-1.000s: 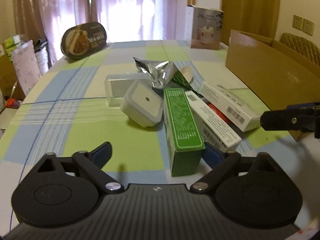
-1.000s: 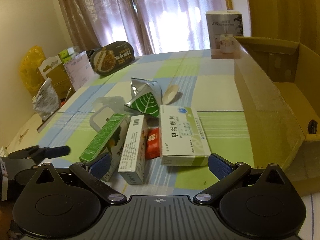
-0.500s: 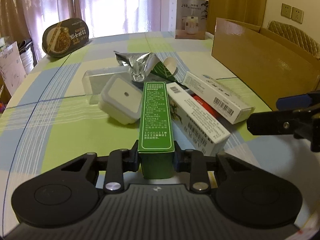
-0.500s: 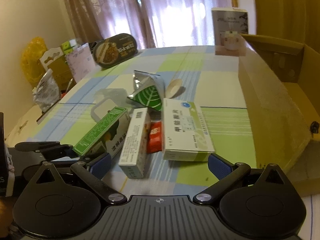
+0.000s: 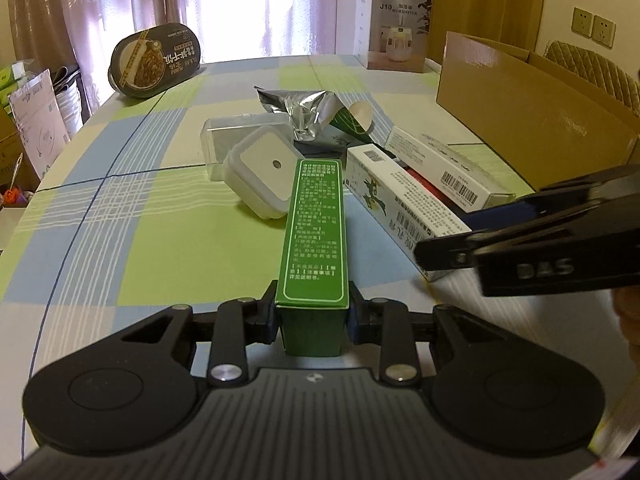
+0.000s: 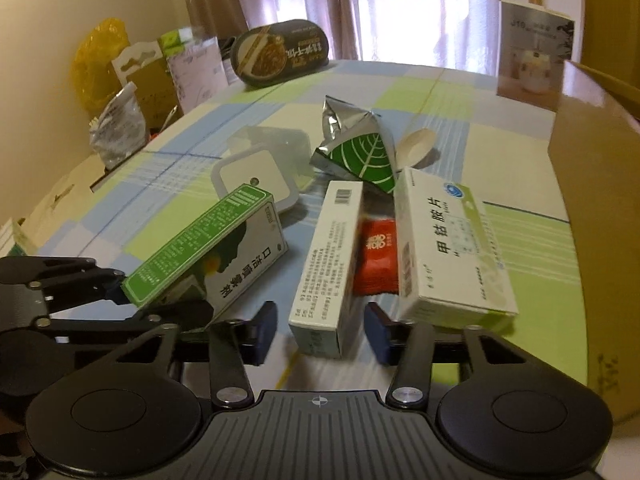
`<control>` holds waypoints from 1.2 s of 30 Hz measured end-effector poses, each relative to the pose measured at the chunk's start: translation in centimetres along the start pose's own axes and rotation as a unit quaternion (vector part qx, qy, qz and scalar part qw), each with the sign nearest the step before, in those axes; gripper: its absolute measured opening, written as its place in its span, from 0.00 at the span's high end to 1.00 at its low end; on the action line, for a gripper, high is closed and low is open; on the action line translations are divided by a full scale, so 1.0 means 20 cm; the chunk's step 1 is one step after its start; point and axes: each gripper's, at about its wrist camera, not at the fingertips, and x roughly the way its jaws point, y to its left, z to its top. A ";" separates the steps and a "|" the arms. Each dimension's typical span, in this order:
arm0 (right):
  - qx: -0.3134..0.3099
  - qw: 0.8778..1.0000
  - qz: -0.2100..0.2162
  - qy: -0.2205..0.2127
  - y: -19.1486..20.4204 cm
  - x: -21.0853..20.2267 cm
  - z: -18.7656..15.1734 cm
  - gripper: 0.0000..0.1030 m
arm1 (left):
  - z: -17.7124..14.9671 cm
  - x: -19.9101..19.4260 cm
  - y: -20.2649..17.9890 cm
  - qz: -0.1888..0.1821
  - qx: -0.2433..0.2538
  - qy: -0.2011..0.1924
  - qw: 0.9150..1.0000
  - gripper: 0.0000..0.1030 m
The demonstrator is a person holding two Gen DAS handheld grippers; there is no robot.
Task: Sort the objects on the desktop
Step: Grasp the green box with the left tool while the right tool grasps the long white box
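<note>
Now the left gripper is clamping the near end of the green box, which a second ago lay free in the table's clutter; it is tilting up off the cloth. The right gripper, jaws apart, is closing around the white barcode box, so two items are seemingly heading for the cardboard box.

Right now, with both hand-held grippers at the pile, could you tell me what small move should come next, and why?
Probably close the right hand-held gripper on the narrow white box: its near end already sits between the open blue pads, not yet pinched. The left hand-held gripper is shut on the green box, so that grasp looks settled.
</note>
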 end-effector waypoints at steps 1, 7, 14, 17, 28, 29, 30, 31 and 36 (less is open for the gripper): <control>0.001 1.000 0.000 0.002 0.00 0.01 0.00 0.72 | 0.00 0.00 0.00 0.000 0.001 -0.001 1.000 0.72; -0.012 1.000 -0.008 0.019 0.01 -0.04 -0.01 0.78 | 0.01 0.03 -0.02 -0.004 0.010 0.010 1.000 0.73; -0.029 0.998 -0.027 0.044 0.03 -0.21 -0.14 0.78 | -0.03 -0.05 -0.08 -0.018 0.029 0.019 0.999 0.75; -0.033 0.997 -0.036 0.062 0.04 -0.27 -0.22 0.78 | -0.07 -0.12 -0.12 -0.028 0.034 0.019 0.999 0.75; -0.022 0.998 -0.034 0.044 0.01 -0.26 -0.25 0.56 | -0.08 -0.11 -0.14 -0.023 0.029 0.015 0.999 0.68; -0.021 0.998 -0.034 0.043 0.01 -0.25 -0.24 0.56 | -0.08 -0.10 -0.14 -0.024 0.029 0.016 0.999 0.68; -0.021 0.998 -0.034 0.041 0.00 -0.24 -0.23 0.56 | -0.07 -0.09 -0.14 -0.026 0.029 0.017 0.999 0.68; -0.020 0.998 -0.032 0.041 0.00 -0.23 -0.23 0.56 | -0.07 -0.08 -0.15 -0.028 0.029 0.019 0.999 0.68; -0.012 0.999 -0.020 0.047 -0.02 -0.17 -0.20 0.56 | -0.07 -0.04 -0.17 -0.024 0.043 0.030 0.998 0.68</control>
